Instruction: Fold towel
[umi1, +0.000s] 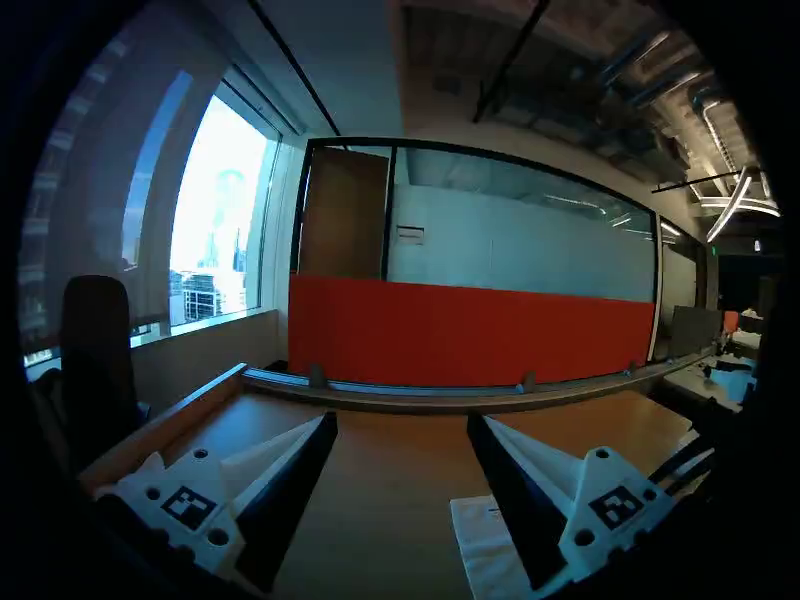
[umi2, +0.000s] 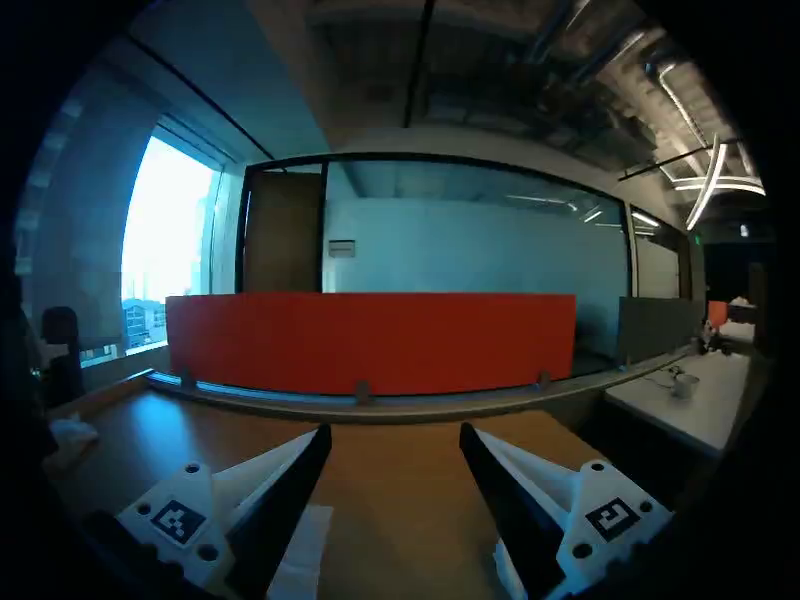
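Note:
A white towel (umi1: 490, 545) lies flat on the wooden table, low in the left gripper view, partly under the right finger of my left gripper (umi1: 402, 470). That gripper is open, nothing between its fingers. In the right gripper view the same white towel (umi2: 303, 555) shows as a strip beside the left finger, with another bit by the right finger. My right gripper (umi2: 393, 475) hangs open above the table, holding nothing.
The wooden table (umi1: 390, 500) runs up to an orange divider panel (umi1: 470, 330) with a grey rail at its foot. A dark chair (umi1: 95, 360) stands at the left by the window. A white desk (umi2: 690, 395) with small items is at the right.

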